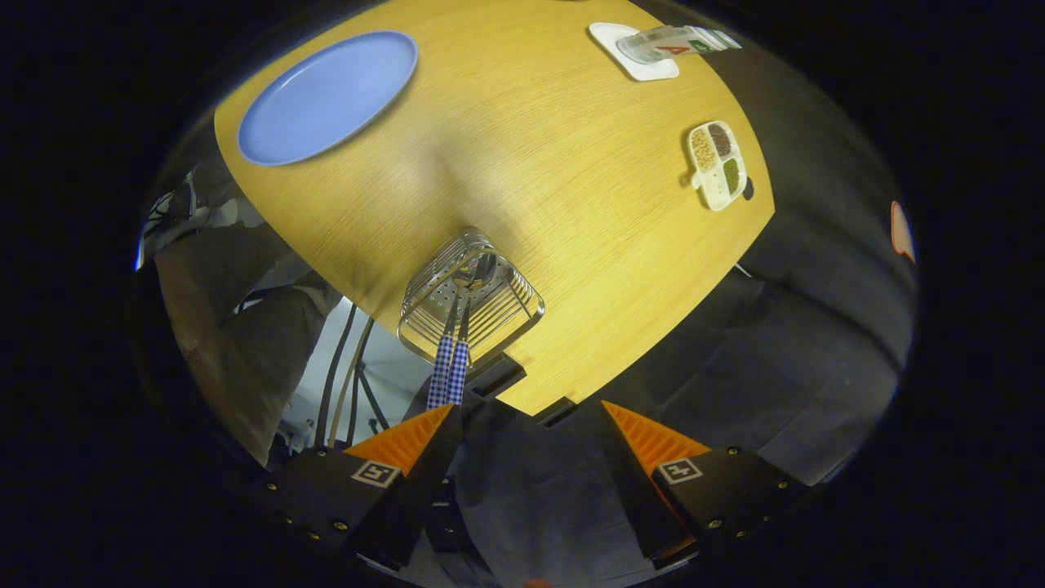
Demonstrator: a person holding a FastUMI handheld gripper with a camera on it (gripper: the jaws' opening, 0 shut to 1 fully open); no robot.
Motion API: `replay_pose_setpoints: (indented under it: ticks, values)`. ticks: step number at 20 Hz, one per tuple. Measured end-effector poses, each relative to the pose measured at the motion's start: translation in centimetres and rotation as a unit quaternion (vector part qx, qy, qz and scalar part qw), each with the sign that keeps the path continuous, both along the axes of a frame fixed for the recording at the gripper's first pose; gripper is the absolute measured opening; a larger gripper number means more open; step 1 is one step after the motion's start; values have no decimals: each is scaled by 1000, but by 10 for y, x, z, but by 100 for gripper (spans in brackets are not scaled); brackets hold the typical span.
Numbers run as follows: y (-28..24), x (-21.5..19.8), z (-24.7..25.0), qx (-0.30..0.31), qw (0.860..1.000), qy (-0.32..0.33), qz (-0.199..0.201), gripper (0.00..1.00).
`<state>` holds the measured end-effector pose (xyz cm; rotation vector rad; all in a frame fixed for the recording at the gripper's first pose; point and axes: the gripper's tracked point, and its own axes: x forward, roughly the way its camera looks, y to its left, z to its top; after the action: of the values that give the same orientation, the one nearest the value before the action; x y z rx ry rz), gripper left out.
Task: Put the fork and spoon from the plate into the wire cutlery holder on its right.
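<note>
I look down on a wooden table (539, 163). A wire cutlery holder (470, 296) stands near the table's edge, just ahead of my left finger. Two pieces of cutlery with blue-and-white checked handles (448, 371) stand in it, the spoon bowl (482, 269) showing among the wires; their handle ends reach toward my left fingertip. I cannot tell which one is the fork. The blue plate (326, 96) lies bare, far beyond the holder. My gripper (526, 408) is open, its fingers wide apart with nothing between them, raised above the table's edge.
A small white divided dish (718, 165) with grains sits beyond my right finger. Farther off, a clear container lies on a white coaster (645, 51). Black cloth hangs below the table on the right; cables and a frame leg show on the left.
</note>
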<state>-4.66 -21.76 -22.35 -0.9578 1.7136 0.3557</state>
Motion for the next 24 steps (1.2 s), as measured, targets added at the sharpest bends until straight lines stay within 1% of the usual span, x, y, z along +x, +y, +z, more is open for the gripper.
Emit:
replay_pose_setpoints:
  ticks: [1,3,5,7,8,9,10,11,12,13,15,16,19,20,22,23,24]
  values:
    - [12,-1,4,23,999,-20,-14,95]
    - [37,-2,18,68,994,-74,-35,95]
    - [58,2,26,114,983,-128,-63,95]
    - [81,2,28,163,966,-179,-91,95]
    - [92,3,29,188,955,-205,-104,95]
    - [108,6,31,226,937,-235,-123,95]
    - [122,9,35,260,917,-267,-143,96]
    - [133,18,43,290,892,-308,-156,96]
    - [141,28,54,317,864,-353,-168,96]
    - [147,37,67,336,835,-398,-176,96]
    - [157,53,104,380,766,-484,-187,95]
    - [156,57,119,388,738,-519,-190,95]
    - [155,54,155,404,669,-592,-198,95]
    - [155,56,168,413,642,-614,-201,95]
    - [157,56,197,440,571,-664,-198,95]
    - [156,53,208,441,550,-683,-189,95]
    - [150,48,212,435,540,-697,-182,95]
